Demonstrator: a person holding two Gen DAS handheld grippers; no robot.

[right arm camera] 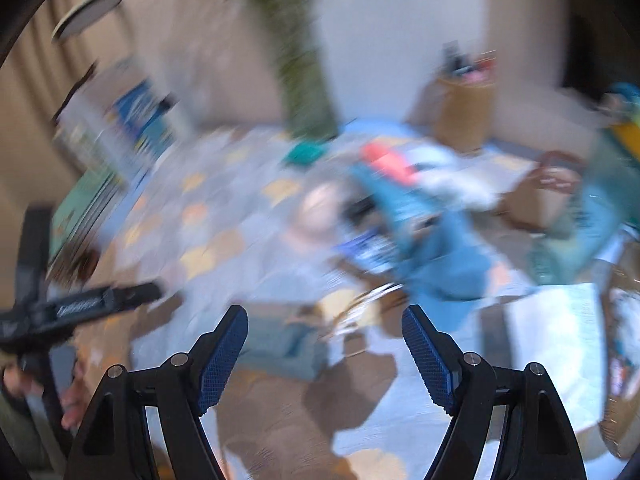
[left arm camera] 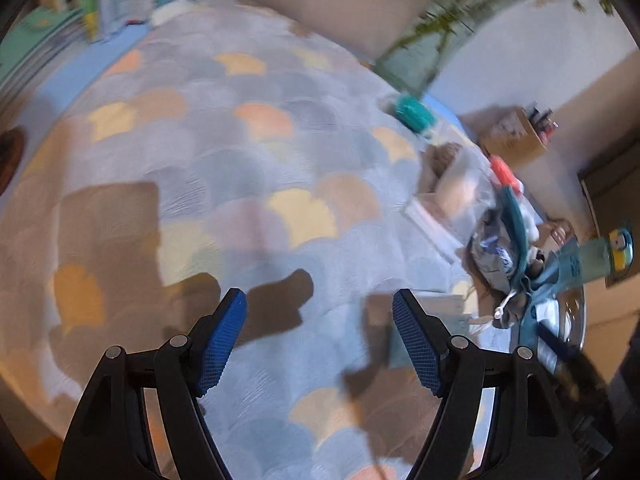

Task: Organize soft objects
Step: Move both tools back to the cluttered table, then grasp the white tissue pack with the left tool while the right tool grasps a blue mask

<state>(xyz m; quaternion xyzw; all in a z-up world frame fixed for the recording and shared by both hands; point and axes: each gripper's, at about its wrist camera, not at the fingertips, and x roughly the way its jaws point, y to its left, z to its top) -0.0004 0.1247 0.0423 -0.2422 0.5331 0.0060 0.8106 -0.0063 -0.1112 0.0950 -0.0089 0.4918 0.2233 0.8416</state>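
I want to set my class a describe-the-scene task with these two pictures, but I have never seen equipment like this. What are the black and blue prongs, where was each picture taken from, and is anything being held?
No robot here: a person carries a hand-held claw in each hand, each with a wide-angle camera looking forward along its two black fingers with blue ridged pads. One picture looks out over the left claw, the other over the right claw. Both claws are open and hold nothing.

Below them lies a pale blue rug with orange and yellow fan shapes. At its far side is a jumbled pile of blue and teal cloth items, too blurred to name singly, and behind it a brown cardboard box. In the right picture the left claw's black handle shows at the left edge, with the person's hand on it.
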